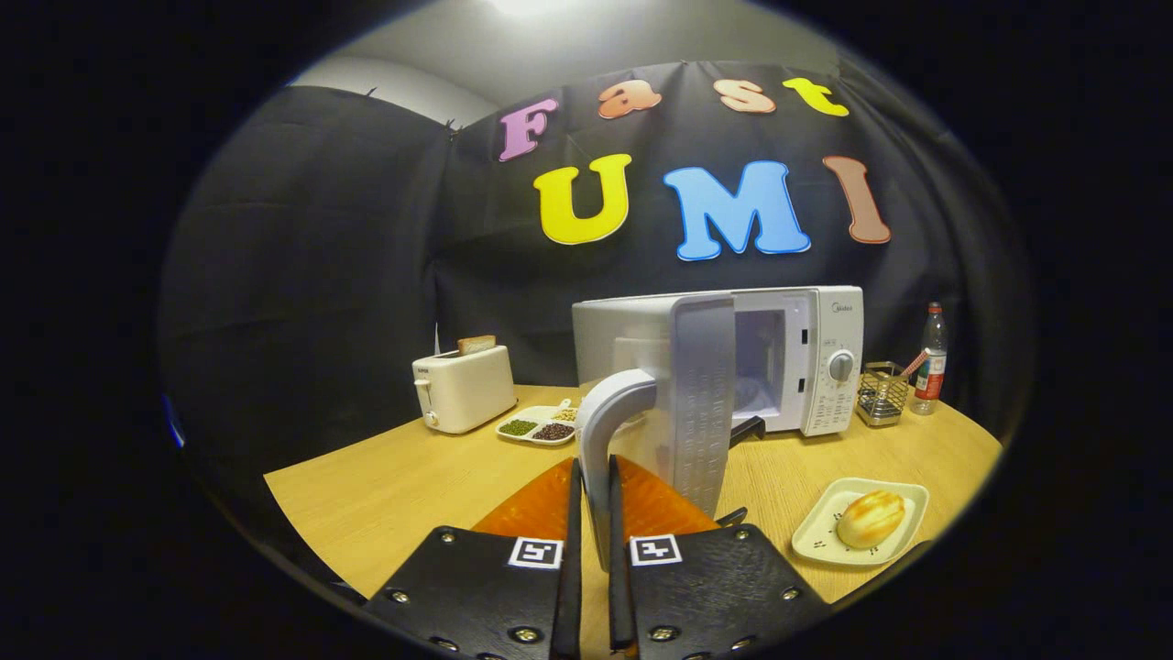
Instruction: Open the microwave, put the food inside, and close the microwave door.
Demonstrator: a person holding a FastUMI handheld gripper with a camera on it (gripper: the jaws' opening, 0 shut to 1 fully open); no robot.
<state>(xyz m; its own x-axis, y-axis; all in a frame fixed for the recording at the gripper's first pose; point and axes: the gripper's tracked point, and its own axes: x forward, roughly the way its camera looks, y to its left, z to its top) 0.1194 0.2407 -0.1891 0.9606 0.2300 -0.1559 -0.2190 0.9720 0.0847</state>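
A white microwave (806, 357) stands on the wooden table (394, 477) with its door (701, 403) swung wide open toward me, edge-on. The door's curved handle (609, 422) runs down between my two fingers, and my gripper (593, 477) is shut on it. Through the opening I see part of the white cavity (759, 371). A bread roll (871, 518) lies on a pale square plate (820, 541) to the right of my fingers, near the table's front edge.
A white toaster (463, 390) with a slice in it stands at the back left. Beside it lies a divided dish of beans (539, 426). Right of the microwave are a wire holder (882, 394) and a plastic bottle (931, 359).
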